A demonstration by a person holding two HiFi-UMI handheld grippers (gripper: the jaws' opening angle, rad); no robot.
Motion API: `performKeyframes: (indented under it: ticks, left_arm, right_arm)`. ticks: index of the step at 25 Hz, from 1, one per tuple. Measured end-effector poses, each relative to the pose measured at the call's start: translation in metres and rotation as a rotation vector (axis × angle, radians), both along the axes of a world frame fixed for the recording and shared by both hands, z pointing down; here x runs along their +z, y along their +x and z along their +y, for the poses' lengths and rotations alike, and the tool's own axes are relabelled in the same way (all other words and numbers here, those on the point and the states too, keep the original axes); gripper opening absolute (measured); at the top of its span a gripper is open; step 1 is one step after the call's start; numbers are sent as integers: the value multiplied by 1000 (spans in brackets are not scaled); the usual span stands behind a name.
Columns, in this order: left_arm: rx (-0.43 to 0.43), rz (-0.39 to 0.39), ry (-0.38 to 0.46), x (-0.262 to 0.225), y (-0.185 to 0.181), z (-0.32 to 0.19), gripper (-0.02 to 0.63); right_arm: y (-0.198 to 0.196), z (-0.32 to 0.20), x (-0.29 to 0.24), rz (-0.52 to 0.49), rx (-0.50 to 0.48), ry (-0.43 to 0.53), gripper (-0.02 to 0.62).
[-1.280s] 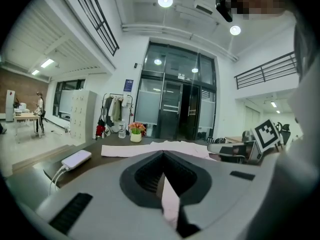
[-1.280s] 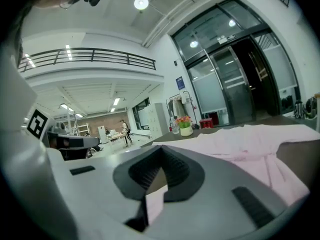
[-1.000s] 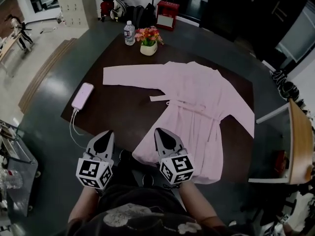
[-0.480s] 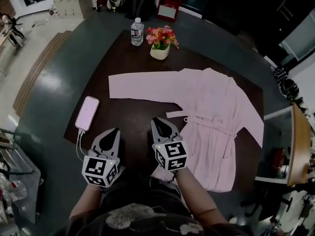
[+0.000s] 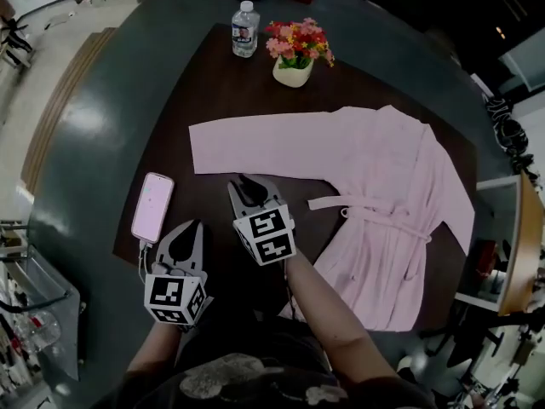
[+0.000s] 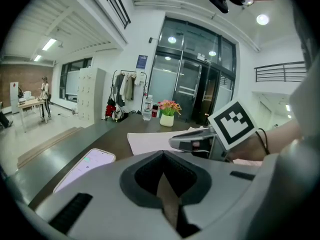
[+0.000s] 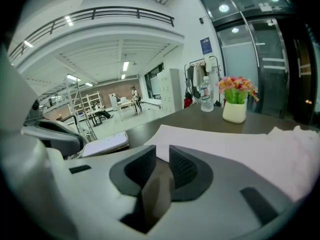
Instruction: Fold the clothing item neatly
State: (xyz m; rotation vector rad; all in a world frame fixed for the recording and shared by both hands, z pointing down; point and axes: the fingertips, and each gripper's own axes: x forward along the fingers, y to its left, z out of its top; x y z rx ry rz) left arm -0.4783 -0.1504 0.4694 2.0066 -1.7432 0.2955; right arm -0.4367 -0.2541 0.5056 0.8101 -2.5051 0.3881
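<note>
Though flat, robe (image 5: 383,177) aslant, hem nearward.

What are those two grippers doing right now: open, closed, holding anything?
Left gripper: closed, holding nothing.
Right gripper: slightly open, its jaws have just been opening, nothing between them.

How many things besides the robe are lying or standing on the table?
3: a phone at the table's left edge, a water bottle at the far edge, a pot of flowers right of it. The arms hide part of the near edge.
</note>
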Motion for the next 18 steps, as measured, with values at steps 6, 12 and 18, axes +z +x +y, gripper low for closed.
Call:
performKeyframes:
  ticks: [6, 12, 18]
  left_arm:
    - [-35, -7, -44, 14, -21, -8, 11]
    - [-37, 1, -85, 27, -29, -12, 11]
    - [-51, 15, -100, 31, -37, -14, 11]
  right_arm:
    - [-55, -11, 27, 71, -144, -41, 75]
    - [-80, -11, 50, 136, -213, -66, 75]
    - [-87, -12, 68, 201, -217, -148, 89]
